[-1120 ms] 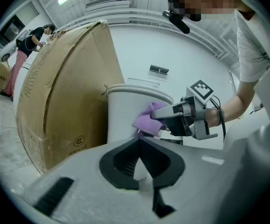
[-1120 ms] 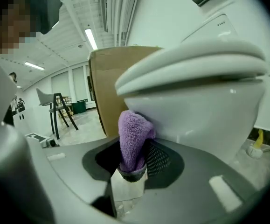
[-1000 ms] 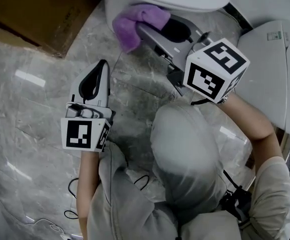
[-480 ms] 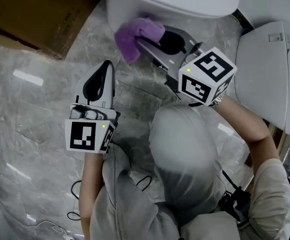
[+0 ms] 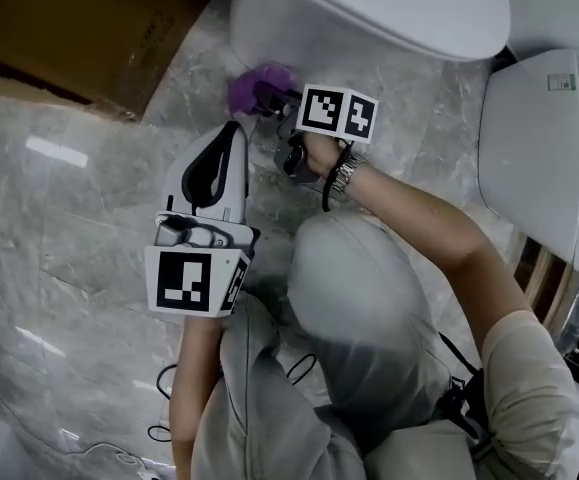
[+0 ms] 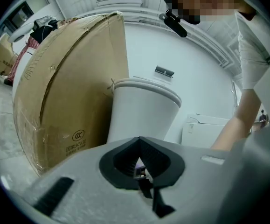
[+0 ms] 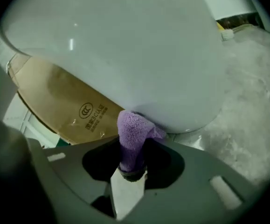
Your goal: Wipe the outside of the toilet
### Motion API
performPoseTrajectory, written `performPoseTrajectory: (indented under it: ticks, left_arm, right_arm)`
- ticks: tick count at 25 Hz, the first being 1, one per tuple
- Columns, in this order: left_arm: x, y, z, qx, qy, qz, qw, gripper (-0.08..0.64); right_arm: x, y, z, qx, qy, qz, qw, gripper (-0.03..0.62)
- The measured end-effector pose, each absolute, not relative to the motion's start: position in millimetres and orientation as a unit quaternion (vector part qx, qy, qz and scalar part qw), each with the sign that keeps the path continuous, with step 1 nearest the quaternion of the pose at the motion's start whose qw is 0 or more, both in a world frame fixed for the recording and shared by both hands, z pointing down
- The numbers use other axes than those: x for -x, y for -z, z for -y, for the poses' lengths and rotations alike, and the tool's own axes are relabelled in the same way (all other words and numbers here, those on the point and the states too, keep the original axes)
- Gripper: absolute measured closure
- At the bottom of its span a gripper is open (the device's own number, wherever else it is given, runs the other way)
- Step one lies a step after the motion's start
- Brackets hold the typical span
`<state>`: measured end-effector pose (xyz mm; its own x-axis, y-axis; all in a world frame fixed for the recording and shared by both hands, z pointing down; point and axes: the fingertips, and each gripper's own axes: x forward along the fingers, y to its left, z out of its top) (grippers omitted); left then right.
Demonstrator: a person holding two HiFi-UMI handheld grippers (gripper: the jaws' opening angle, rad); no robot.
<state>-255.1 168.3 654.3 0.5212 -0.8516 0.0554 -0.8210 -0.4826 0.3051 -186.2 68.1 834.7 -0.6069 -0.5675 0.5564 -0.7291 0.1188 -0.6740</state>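
Note:
The white toilet (image 5: 369, 8) stands at the top of the head view; its bowl wall (image 7: 139, 55) fills the right gripper view. My right gripper (image 5: 269, 98) is shut on a purple cloth (image 5: 254, 86), whose tip (image 7: 134, 129) presses against the lower base of the bowl near the floor. My left gripper (image 5: 231, 143) hovers over the marble floor just left of the right hand, jaws shut with nothing between them (image 6: 141, 164). It points toward the toilet (image 6: 144, 111) and touches nothing.
A large brown cardboard box (image 5: 79, 28) stands left of the toilet, close to the bowl (image 6: 69, 92). A white toilet lid or tank part (image 5: 544, 138) lies at the right. The floor is grey marble (image 5: 59, 228). Thin cables (image 5: 169, 408) trail by the person's legs.
The right gripper has swung left and down with the cloth, from the bowl's front to its lower base by the floor. The left gripper has drifted slightly right and forward.

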Motion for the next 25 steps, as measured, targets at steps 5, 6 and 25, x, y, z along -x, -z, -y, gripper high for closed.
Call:
performPoseTrajectory:
  ticks: [5, 6, 25]
  left_arm:
    - [264, -656, -170, -0.860, 0.057, 0.482, 0.156, 0.554]
    - [265, -656, -169, -0.859, 0.059, 0.483, 0.158, 0.555]
    - [291, -644, -178, -0.827, 0.065, 0.542, 0.133, 0.555]
  right_arm:
    - [192, -862, -53, -0.447, -0.541, 0.712, 0.033, 0.457]
    - [194, -864, -51, -0.445, -0.545, 0.710, 0.030, 0.457]
    - [214, -684, -60, -0.324, -0.512, 0.788, -0.112, 0.460]
